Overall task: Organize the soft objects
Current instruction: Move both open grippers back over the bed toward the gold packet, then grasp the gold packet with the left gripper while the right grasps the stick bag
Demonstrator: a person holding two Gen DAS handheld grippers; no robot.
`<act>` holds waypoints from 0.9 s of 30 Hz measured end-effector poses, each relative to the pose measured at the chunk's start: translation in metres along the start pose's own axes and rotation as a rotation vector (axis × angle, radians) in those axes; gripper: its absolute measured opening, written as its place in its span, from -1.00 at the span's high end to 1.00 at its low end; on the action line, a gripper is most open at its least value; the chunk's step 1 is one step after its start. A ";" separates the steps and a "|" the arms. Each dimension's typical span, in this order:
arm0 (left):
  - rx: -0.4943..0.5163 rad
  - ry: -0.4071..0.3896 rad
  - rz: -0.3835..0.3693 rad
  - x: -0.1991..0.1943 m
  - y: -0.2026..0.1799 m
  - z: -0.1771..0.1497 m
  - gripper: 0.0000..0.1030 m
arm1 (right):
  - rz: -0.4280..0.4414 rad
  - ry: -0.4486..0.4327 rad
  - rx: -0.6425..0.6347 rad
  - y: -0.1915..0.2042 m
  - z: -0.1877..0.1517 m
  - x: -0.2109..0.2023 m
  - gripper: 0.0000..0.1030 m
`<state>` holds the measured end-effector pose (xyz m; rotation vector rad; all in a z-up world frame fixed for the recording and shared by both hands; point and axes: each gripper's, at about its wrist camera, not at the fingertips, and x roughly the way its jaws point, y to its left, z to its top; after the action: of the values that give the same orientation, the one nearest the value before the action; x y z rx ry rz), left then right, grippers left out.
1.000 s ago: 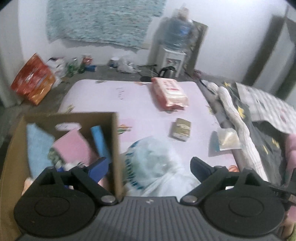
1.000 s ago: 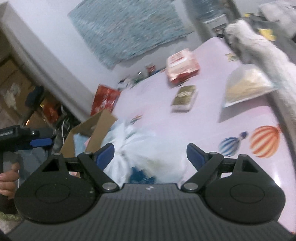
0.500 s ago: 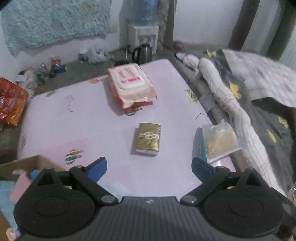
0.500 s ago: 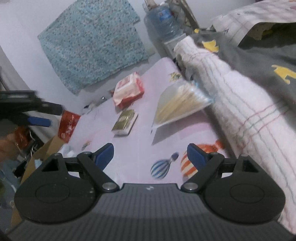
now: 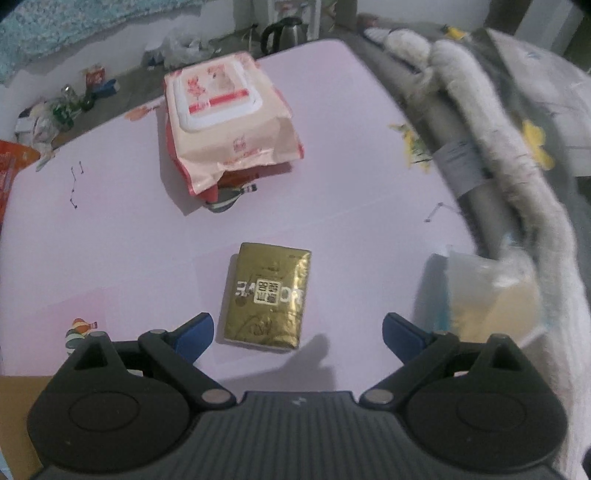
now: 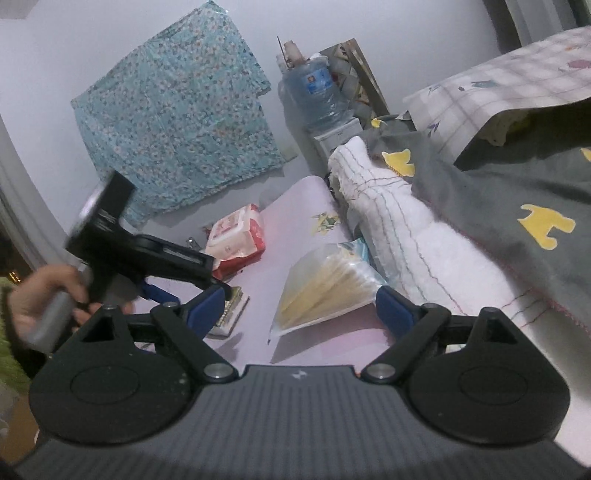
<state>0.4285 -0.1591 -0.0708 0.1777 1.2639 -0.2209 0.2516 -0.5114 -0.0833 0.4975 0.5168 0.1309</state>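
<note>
A gold tissue pack (image 5: 266, 295) lies on the pink table (image 5: 110, 229) just ahead of my open, empty left gripper (image 5: 298, 326). Beyond it lies a pink wet-wipes pack (image 5: 225, 118). A clear bag of yellow sheets (image 5: 487, 295) lies at the right table edge. In the right wrist view my right gripper (image 6: 298, 306) is open and empty, with the clear bag (image 6: 325, 291) between and just beyond its fingers. The left gripper's body (image 6: 140, 254) hangs over the gold pack (image 6: 231, 314), the wipes pack (image 6: 238, 236) farther back.
A cardboard box edge (image 5: 14, 424) sits at the lower left. A white towel (image 6: 406, 236) and grey blanket (image 6: 498, 192) lie along the table's right side. A water dispenser (image 6: 317, 99) and a kettle (image 5: 284, 33) stand beyond the table.
My left gripper has swung away from the cardboard box and white plastic bag, forward over the gold pack. My right gripper has moved right, closing on the clear bag.
</note>
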 end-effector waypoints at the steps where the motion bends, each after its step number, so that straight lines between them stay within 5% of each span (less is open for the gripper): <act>1: -0.010 0.009 0.012 0.005 0.001 0.002 -0.87 | -0.003 0.003 -0.006 0.001 0.001 0.004 -0.73; 17: -0.079 0.126 -0.004 0.046 0.014 0.009 -0.12 | -0.098 0.033 -0.233 0.040 0.014 0.076 -0.93; 27: -0.061 0.113 0.017 0.046 0.005 0.007 -0.05 | -0.183 0.156 -0.326 0.039 -0.001 0.131 -0.91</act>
<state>0.4496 -0.1594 -0.1128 0.1501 1.3789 -0.1594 0.3647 -0.4454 -0.1233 0.1206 0.6770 0.0769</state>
